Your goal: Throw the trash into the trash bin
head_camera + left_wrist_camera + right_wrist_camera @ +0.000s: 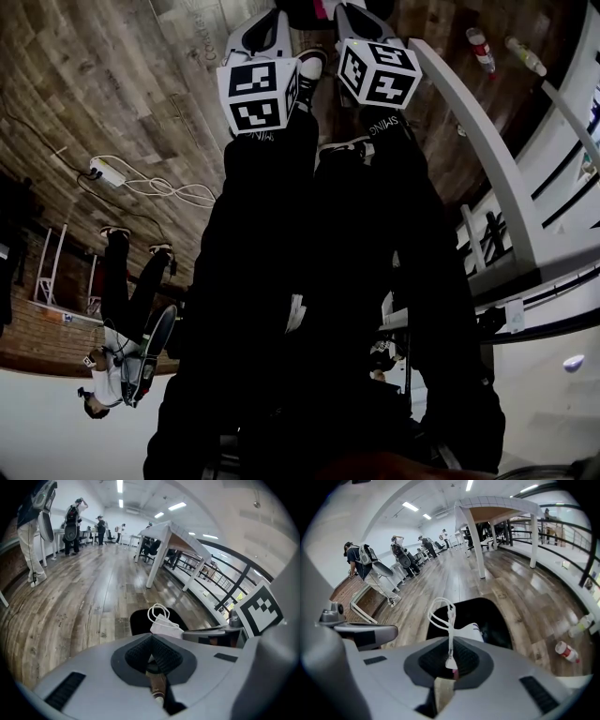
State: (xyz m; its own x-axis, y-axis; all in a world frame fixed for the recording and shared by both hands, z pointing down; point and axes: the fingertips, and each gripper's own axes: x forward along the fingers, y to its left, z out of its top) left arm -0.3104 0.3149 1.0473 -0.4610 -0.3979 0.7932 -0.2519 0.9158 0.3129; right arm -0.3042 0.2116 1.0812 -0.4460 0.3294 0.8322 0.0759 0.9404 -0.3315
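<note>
Wood-plank floor (84,597) runs the length of the room. The left hand-held gripper (151,656) has its pads pressed together, with a sliver of white caught between them. The right hand-held gripper (451,662) pinches the cord handles (443,611) of the white bag (472,631). That bag sits at the centre of both gripper views, just above the mouth of the black trash bin (501,620). Further out, two bottles (568,651) lie on the floor at lower right, a white-legged desk (487,513) stands at upper centre, and people (361,562) stand at upper left.
</note>
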